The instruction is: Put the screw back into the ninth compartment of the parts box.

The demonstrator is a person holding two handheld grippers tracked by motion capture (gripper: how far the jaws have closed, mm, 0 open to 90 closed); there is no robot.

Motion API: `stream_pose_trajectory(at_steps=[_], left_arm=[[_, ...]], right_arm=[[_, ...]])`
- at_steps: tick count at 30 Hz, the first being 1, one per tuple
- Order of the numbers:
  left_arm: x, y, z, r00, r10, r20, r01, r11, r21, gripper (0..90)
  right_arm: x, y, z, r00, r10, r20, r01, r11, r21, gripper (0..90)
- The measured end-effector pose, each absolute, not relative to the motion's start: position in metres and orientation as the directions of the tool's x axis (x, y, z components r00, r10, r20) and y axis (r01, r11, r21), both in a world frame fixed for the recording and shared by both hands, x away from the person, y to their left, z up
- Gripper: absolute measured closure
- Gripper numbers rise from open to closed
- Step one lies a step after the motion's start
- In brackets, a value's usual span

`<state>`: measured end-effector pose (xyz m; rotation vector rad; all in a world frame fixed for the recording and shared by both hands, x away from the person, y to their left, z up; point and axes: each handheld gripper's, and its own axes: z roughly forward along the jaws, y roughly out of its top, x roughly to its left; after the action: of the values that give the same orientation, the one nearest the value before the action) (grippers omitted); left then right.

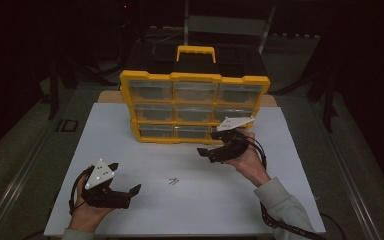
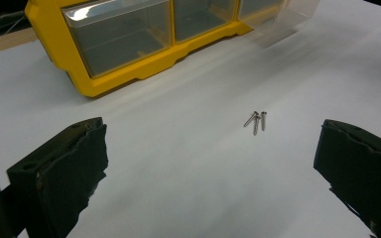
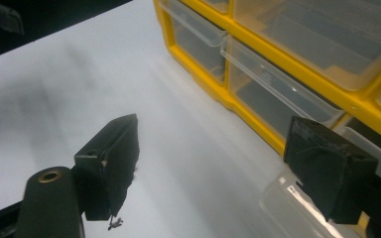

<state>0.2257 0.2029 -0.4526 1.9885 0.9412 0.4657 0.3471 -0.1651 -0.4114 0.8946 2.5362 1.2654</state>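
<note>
Left gripper (image 1: 130,192) is sitting low over the near left part of the white table (image 1: 130,160), jaws spread wide, gripping nothing. In the left gripper view the gripper (image 2: 211,163) is looking between its two black jaws at the screws (image 2: 256,119), three small silver ones lying bunched together on the bare table (image 2: 178,188) ahead, apart from both jaws. In the high view the screws (image 1: 173,181) are lying near the table's middle, between the two grippers, closer to the person's edge than to the organizer.

Right gripper (image 1: 211,151) is hovering just in front of the yellow drawer organizer (image 1: 195,77), at its bottom right corner, jaws wide apart and empty. In the right gripper view the gripper (image 3: 213,148) is pointing along the organizer's (image 3: 258,124) front; the right-hand jaw is sitting just over a clear drawer (image 3: 290,208) that is sticking out of the bottom row, and whether it is touching can't be told. In the left gripper view that drawer (image 2: 287,17) is showing pulled out past the yellow frame.

The organizer is standing upright at the far middle of the table, three rows of three clear drawers, yellow handle (image 1: 195,51) on top.
</note>
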Motion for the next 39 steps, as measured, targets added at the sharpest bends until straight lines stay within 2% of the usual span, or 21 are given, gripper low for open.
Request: stream_pose_trajectory(at_steps=[39], left_arm=[[0.225, 0.204, -0.451, 0.654, 0.756, -0.033, 0.438, -0.342, 0.831, 0.9]], right_arm=[[0.36, -0.096, -0.419, -0.914, 0.402, 0.062, 0.338, 0.666, 0.664, 24.0]])
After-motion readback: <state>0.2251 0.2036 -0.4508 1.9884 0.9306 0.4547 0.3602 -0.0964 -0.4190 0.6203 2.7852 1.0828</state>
